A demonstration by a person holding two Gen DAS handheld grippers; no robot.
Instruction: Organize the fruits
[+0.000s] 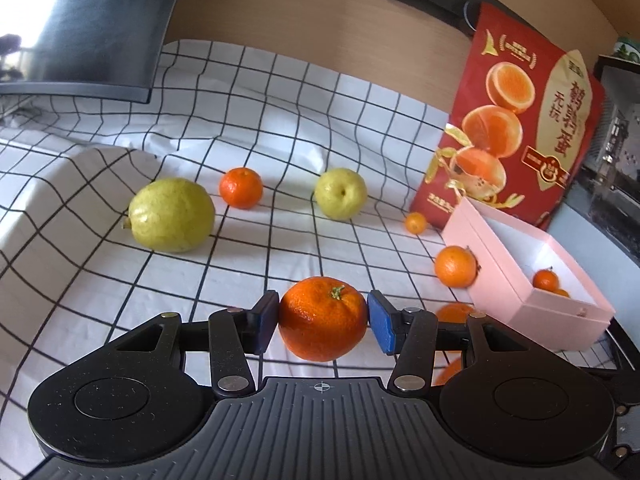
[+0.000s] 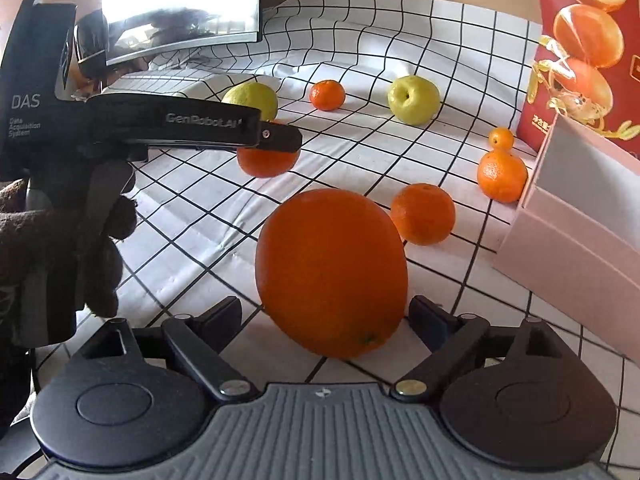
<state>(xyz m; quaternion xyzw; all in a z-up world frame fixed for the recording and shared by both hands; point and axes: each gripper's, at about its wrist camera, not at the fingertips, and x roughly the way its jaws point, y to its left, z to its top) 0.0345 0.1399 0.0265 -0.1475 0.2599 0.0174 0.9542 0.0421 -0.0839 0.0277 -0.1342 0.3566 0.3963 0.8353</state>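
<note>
Bench (image 1: 304, 92): checked cloth, scattered fruit.
Left gripper (image 1: 322, 322): clamped on mandarin (image 1: 322, 319).
Right gripper (image 2: 325, 316): apart around orange (image 2: 331, 272).
Risk: orange may roll away on the rumpled cloth.

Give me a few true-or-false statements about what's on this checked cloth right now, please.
1. The left hand-held gripper holds a mandarin between its pads. True.
2. The pink box is empty. False: at least one small orange fruit lies inside.
3. Two yellow-green fruits lie on the cloth. True.
4. The right hand-held gripper squeezes the big orange. False: the orange sits between open jaws.
5. The red carton lies flat. False: it stands upright behind the box.
</note>
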